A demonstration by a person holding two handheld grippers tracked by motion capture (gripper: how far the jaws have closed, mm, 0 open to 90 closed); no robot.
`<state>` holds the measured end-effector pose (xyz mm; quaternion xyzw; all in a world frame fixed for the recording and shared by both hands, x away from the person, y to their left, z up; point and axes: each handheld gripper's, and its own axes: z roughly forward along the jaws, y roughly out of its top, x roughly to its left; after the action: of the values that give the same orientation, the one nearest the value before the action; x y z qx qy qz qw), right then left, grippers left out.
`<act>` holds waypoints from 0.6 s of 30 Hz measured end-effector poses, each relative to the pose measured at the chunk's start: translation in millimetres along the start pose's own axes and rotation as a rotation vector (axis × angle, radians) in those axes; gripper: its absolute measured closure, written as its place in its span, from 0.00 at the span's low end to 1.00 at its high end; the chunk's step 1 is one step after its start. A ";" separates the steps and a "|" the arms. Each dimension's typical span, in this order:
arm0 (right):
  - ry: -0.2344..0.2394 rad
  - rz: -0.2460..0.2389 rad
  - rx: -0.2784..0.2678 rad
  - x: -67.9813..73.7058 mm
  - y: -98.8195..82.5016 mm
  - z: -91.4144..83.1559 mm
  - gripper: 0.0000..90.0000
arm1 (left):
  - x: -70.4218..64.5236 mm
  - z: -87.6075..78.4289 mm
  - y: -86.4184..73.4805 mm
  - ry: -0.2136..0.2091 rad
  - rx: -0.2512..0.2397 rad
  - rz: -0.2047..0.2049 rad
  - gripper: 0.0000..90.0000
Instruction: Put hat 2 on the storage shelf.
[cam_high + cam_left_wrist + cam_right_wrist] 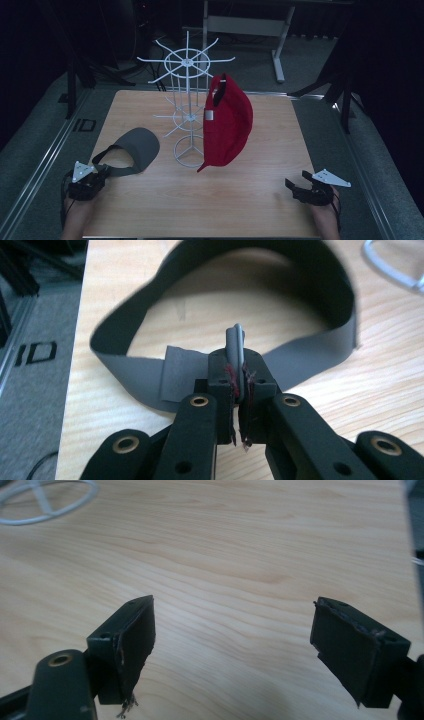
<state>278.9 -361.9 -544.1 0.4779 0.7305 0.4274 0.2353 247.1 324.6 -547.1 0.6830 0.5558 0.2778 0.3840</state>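
High view: grey visor (pixel 135 150) lies on the worktop (pixel 225 200) left of the white wire rack (pixel 187 110), which carries a red cap (pixel 227 125).
Left gripper view: left tool (pixel 239 385) clenched on the visor's strap (pixel 235 342).
Right gripper view: right tool (pixel 232 640) released, jaws wide over bare worktop.

Matt grey cloth visor (pixel 135 150); red cloth cap (pixel 227 125); white-coated wire rack (pixel 186 90); smooth wood-grain desk (pixel 250 200).
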 end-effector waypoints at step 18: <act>-0.074 0.050 0.017 -1.7 -9.5 -0.9 0.21 | -20.0 -40.0 59.2 -0.115 -0.275 0.128 0.96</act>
<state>274.3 -365.6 -551.8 0.5134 0.7127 0.4091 0.2472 242.6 308.6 -474.8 0.6729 0.4449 0.3357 0.4865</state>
